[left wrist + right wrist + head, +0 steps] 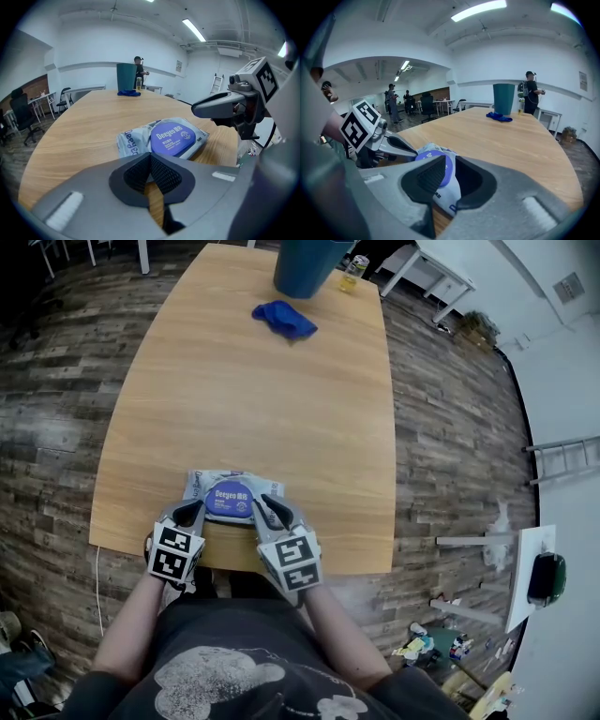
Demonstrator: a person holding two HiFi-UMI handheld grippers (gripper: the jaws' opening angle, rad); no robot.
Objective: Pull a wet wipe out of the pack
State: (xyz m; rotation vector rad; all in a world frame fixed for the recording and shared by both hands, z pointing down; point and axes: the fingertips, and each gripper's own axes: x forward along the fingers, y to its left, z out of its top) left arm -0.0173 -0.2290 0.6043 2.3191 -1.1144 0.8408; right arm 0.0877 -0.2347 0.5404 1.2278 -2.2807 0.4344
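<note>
- Lying flat near the front edge of the long light wooden table (262,399) is the pale grey soft plastic pack of wet wipes (228,498), just in front of the person and between the two grippers.
- The pack's top carries a rounded blue-violet lid (172,137), which lies shut.
- The lid bears the word "Deeyeo" in white letters. A small round emblem and finer lines of print beside it are too small to read.
- The same brand name runs in dark letters along the crinkled wrapper end (131,143) on the pack's left side, as the left gripper view shows.
- The left gripper (194,510) points down at the pack's left end. Its ribbed black pads are pressed together with nothing between them, and its tip is just short of the wrapper.
- The right gripper (269,502) reaches over the pack's right side. Its jaws stand a little apart, and the lid's edge and the wrapper show through the gap; the pads do not grip either one.
- Each gripper carries a white cube with black square markers (175,552).
- At the far end of the table stand a tall dark teal bin (305,266) and a small yellowish bottle (354,268); a crumpled blue cloth (284,320) lies beside the bin.
</note>
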